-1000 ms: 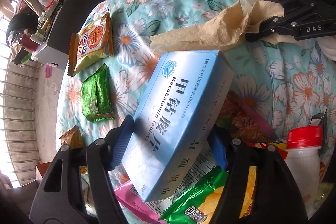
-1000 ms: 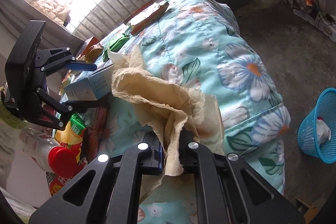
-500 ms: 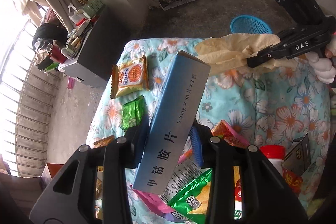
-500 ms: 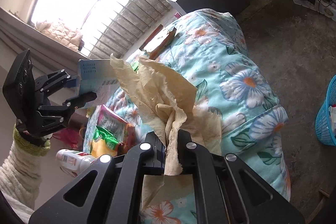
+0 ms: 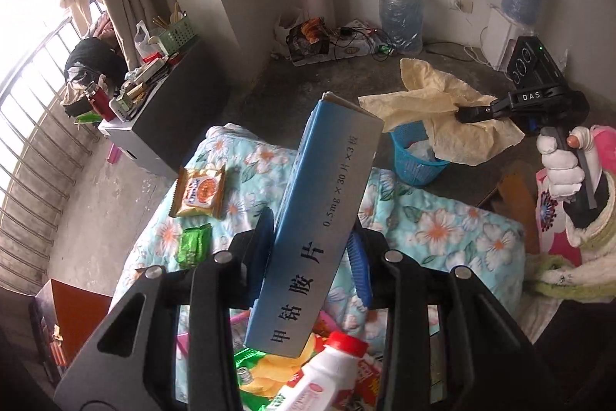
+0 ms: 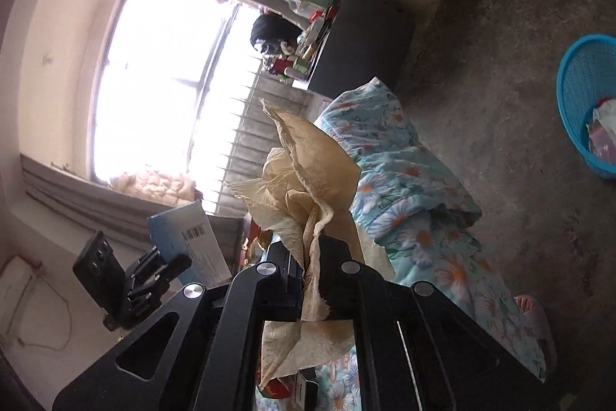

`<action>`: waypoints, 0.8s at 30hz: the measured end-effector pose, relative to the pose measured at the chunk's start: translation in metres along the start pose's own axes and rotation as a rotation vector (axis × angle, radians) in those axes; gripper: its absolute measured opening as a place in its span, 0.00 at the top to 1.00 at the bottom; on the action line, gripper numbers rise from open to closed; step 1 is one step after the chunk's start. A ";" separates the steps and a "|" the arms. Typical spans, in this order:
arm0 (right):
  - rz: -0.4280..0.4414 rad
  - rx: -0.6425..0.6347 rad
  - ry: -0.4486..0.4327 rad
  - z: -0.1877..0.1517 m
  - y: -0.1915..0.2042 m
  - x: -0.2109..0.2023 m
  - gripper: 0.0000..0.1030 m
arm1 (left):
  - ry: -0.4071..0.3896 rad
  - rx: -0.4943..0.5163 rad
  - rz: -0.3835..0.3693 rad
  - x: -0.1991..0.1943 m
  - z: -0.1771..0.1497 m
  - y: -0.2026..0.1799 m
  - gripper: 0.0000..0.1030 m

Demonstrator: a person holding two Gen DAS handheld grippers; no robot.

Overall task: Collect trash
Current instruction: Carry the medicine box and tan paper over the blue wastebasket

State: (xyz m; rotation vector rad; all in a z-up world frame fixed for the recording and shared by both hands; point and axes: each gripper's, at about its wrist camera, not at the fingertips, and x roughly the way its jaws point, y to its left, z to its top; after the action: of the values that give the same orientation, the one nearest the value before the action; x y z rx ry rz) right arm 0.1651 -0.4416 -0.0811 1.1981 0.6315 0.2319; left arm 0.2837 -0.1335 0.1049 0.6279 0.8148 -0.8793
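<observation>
Above the floral quilt, my right gripper held clenched a crumpled tan paper sheet nearest the blue plastic basket, my left gripper clamping a long blue cardboard box upright.

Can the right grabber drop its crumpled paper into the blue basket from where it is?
Probably yes. The right gripper is shut on the crumpled paper, and in the left wrist view the paper already hangs just above the blue basket. Nothing seems to block the way; the basket's top is open.
</observation>
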 end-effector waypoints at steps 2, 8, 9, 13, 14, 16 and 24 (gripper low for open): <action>0.011 0.125 -0.046 -0.001 -0.035 -0.029 0.95 | -0.012 -0.011 -0.041 0.004 0.010 -0.021 0.66; 0.026 0.463 -0.020 -0.035 -0.138 -0.060 0.95 | -0.013 -0.042 -0.164 0.041 0.038 -0.090 0.66; 0.024 0.474 -0.021 -0.038 -0.146 -0.064 0.95 | -0.004 -0.055 -0.191 0.051 0.043 -0.101 0.66; 0.026 0.460 -0.062 -0.029 -0.167 -0.086 0.95 | 0.041 -0.082 -0.266 0.102 0.067 -0.146 0.66; 0.025 0.459 -0.074 -0.026 -0.173 -0.094 0.95 | 0.056 -0.096 -0.284 0.118 0.072 -0.155 0.66; 0.025 0.448 -0.093 -0.015 -0.180 -0.103 0.95 | 0.094 -0.137 -0.331 0.152 0.083 -0.175 0.66; -0.079 0.504 -0.199 0.037 -0.249 -0.115 0.95 | 0.218 -0.261 -0.386 0.298 0.120 -0.227 0.66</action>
State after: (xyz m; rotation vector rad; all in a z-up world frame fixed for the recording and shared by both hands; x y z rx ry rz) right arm 0.0547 -0.6182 -0.2631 1.6519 0.5771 -0.1232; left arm 0.2470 -0.4618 -0.1083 0.3421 1.2527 -1.0409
